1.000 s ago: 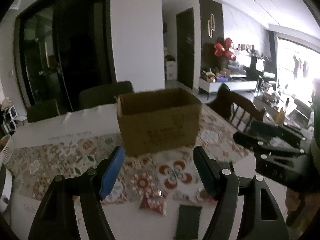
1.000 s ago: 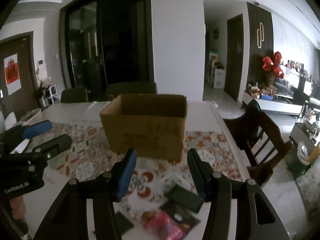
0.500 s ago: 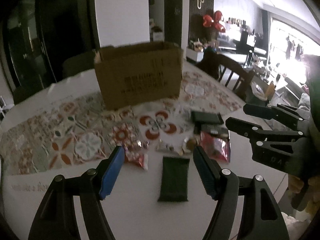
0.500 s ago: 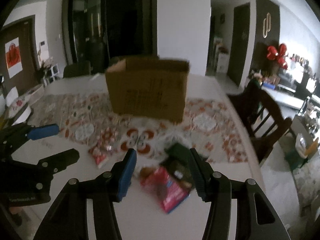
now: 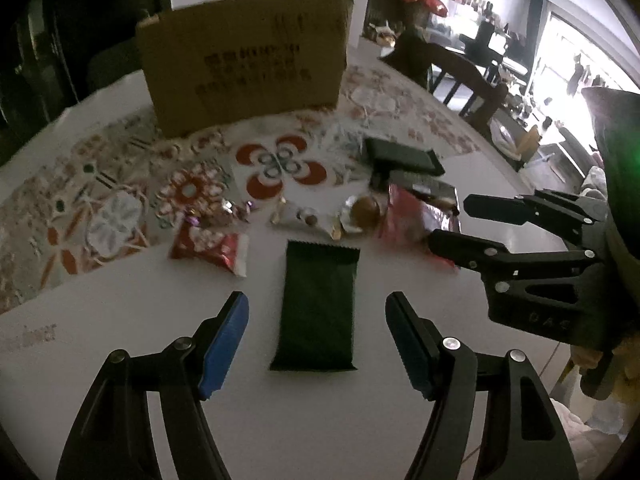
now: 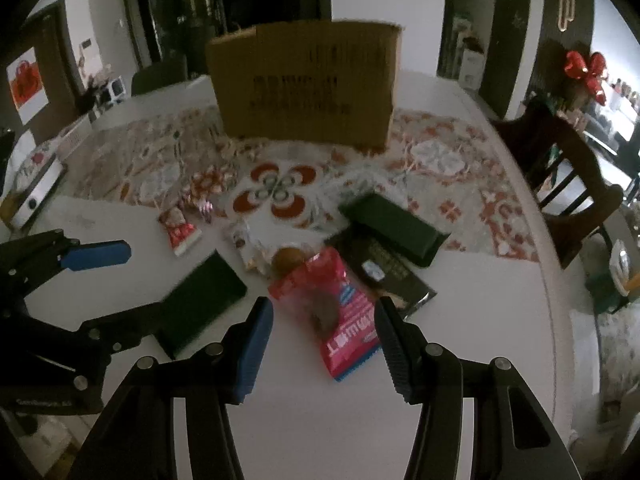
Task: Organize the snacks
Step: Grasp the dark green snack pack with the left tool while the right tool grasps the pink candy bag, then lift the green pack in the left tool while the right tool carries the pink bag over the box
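Observation:
Several snacks lie on a white table [image 5: 304,432] in front of a cardboard box [image 5: 244,64]. My left gripper [image 5: 316,320] stands open above a dark green packet [image 5: 318,304], whose near end lies between the fingers with gaps on both sides. My right gripper [image 6: 324,320] is open over a pink packet [image 6: 340,320], apart from it. Past them lie a small red-and-white packet [image 5: 210,246], a dark box [image 6: 394,230], a dark flat packet [image 6: 384,276] and foil-wrapped sweets [image 5: 356,214]. Each gripper shows in the other's view, the right gripper [image 5: 452,220] and the left gripper [image 6: 132,280].
A patterned runner [image 5: 120,184] lies under the box. A wooden chair [image 6: 568,184] stands at the table's right edge. A white-and-dark flat object [image 6: 38,196] lies at the far left. A hand [image 5: 600,364] holds the right gripper.
Both grippers have come down and tipped toward the table. The box has slid up in both views and the snacks now lie between and ahead of the fingers. The jaws keep their width.

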Available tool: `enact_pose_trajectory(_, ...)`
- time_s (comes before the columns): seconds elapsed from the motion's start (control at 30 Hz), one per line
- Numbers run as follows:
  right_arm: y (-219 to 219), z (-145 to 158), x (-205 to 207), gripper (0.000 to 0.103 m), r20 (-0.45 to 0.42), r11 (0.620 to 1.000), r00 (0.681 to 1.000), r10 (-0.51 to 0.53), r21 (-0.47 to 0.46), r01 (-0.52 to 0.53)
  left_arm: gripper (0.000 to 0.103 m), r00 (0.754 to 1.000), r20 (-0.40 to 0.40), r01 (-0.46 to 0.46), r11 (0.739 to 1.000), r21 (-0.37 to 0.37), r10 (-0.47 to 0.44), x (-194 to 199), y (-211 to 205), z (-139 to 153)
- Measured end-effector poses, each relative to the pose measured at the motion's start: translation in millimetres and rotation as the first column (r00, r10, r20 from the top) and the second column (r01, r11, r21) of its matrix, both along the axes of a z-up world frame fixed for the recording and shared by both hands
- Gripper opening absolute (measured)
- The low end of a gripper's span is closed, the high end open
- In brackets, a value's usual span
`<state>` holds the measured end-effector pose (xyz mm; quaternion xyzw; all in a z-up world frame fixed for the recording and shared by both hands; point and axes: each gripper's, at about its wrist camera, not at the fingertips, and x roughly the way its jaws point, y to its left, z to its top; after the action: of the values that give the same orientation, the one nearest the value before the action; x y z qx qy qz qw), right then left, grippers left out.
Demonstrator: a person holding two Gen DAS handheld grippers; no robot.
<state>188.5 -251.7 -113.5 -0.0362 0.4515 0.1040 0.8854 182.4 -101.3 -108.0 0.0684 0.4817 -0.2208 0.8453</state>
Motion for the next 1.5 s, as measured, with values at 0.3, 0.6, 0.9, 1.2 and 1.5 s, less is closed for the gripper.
enact_pose_trajectory(0.3,5,-19,17,0.054,-0.080,0.994,0.993,0.081,-0.065,-0.087,0.067,0.997,-0.075,0.008,1.000,-0.013,-0.009,13,-6,-18)
enact_pose_trajectory(0.6,8,-28,32,0.054,-0.104,0.984,0.985,0.138,-0.097,-0.148,0.064,0.993,-0.117,-0.001,1.000,-0.017,-0.001,25,-11,-30)
enact_pose_trajectory(0.9,13,-33,38,0.054,-0.096,0.984,0.985,0.143,-0.089,-0.152,0.046,0.996,-0.088,-0.021,1.000,-0.006,0.020,29,-10,-30)
enact_pose_trajectory(1.2,14,-30,30,0.037,-0.040,0.989,0.992,0.120,-0.085,-0.123,0.044,0.995,-0.090,-0.040,0.999,-0.030,0.038,27,-4,-29)
enact_pose_trajectory(1.5,6,-10,17,0.034,0.035,0.999,0.999,0.042,-0.031,-0.041,0.044,0.999,-0.006,-0.051,0.997,-0.054,0.051,18,0,-3)
